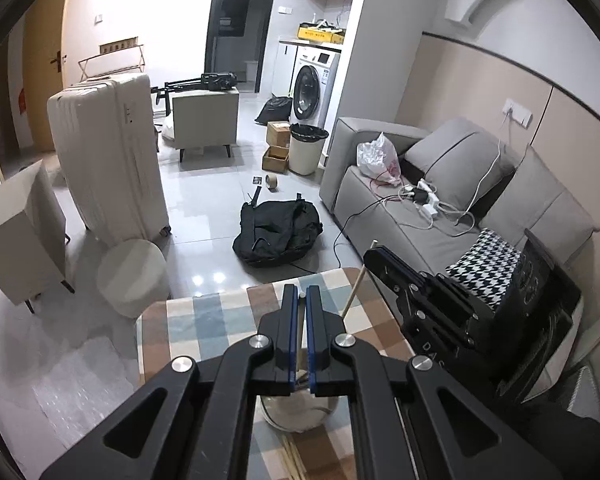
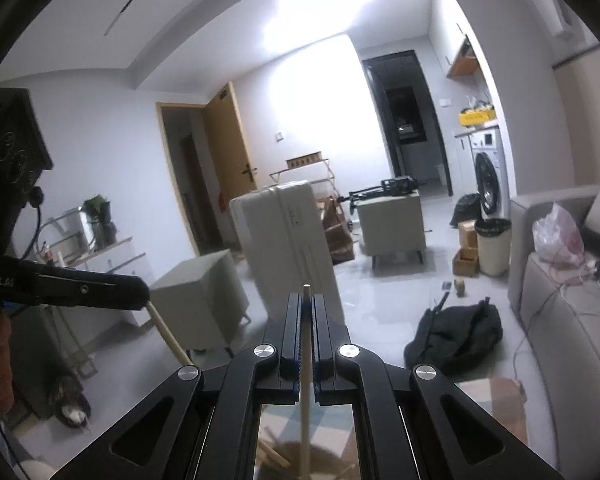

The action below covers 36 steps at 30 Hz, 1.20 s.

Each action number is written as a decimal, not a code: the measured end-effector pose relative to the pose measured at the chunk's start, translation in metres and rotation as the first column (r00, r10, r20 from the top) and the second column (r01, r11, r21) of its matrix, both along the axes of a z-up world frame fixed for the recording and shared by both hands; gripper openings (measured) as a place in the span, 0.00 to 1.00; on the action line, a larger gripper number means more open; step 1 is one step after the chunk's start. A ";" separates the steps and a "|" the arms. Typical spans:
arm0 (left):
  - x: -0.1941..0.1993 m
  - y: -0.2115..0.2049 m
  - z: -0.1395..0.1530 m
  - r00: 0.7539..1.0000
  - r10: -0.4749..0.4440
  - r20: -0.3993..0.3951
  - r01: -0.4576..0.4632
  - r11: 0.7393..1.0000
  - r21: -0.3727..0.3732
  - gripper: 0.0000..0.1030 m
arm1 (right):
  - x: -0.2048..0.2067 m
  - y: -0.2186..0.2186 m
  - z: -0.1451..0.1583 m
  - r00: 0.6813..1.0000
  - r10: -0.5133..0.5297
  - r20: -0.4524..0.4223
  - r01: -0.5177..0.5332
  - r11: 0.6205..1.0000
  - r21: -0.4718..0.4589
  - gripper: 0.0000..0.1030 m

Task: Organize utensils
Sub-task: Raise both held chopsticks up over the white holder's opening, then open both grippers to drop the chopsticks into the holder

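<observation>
**Both grippers clamped on wooden chopsticks above the checked table**

Nearest the left wrist camera: the black left gripper with blue-edged finger pads. Its jaws are pressed together on a thin pale wooden chopstick, which runs lengthwise in the slot between the pads. Directly under the gripper frame stands a clear glass jar, seen from above through the frame; its contents cannot be made out. More pale wooden sticks lie on the table just below the jar in this view. The table carries a checked cloth in beige, brown and pale blue.

Nearest the right wrist camera: the black right gripper. Its jaws are closed on a second pale wooden chopstick, held along the pads, with the tip projecting just beyond the fingertips. The lower end of this chopstick passes down toward the table, where further sticks are visible through the frame.

Cross-views:
- In the left wrist view, the right gripper appears at right, with its chopstick slanting down past the table's far edge.
- In the right wrist view, the left gripper appears at left, with its chopstick slanting down and to the right from the fingertips.

Surroundings:
- A cream hard-shell suitcase stands upright on the tiled floor.
- A black bag lies on the floor between the table and the suitcase.
- A grey fabric sofa stands at right, next to the table.
</observation>
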State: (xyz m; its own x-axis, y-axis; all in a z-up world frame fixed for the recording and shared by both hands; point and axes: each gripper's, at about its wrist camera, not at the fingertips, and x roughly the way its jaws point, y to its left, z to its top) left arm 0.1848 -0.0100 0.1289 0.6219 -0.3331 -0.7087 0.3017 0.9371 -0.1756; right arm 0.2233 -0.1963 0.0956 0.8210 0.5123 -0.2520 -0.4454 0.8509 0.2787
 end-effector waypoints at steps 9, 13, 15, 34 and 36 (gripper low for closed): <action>0.025 -0.010 -0.042 0.999 0.000 -0.049 0.002 0.999 0.040 0.00 | 0.028 0.000 -0.038 0.999 0.011 -0.033 -0.010 1.000 0.019 0.03; 0.027 -0.009 -0.054 0.996 0.007 -0.093 -0.004 0.999 0.036 0.00 | 0.026 0.000 -0.051 0.998 0.017 -0.055 -0.017 1.000 0.006 0.03; 0.025 -0.012 -0.061 0.995 0.013 -0.102 -0.007 0.998 0.059 0.00 | 0.021 0.000 -0.054 0.998 0.023 -0.058 -0.023 1.000 -0.001 0.03; -0.027 0.011 -0.041 0.994 0.069 -0.089 -0.071 0.997 -0.010 0.57 | -0.058 -0.022 -0.060 0.977 0.009 -0.215 -0.022 0.998 -0.061 0.49; -0.038 0.016 -0.041 0.991 0.110 -0.074 -0.111 0.994 0.000 0.63 | -0.071 -0.027 -0.057 0.976 -0.004 -0.219 -0.009 0.998 -0.062 0.57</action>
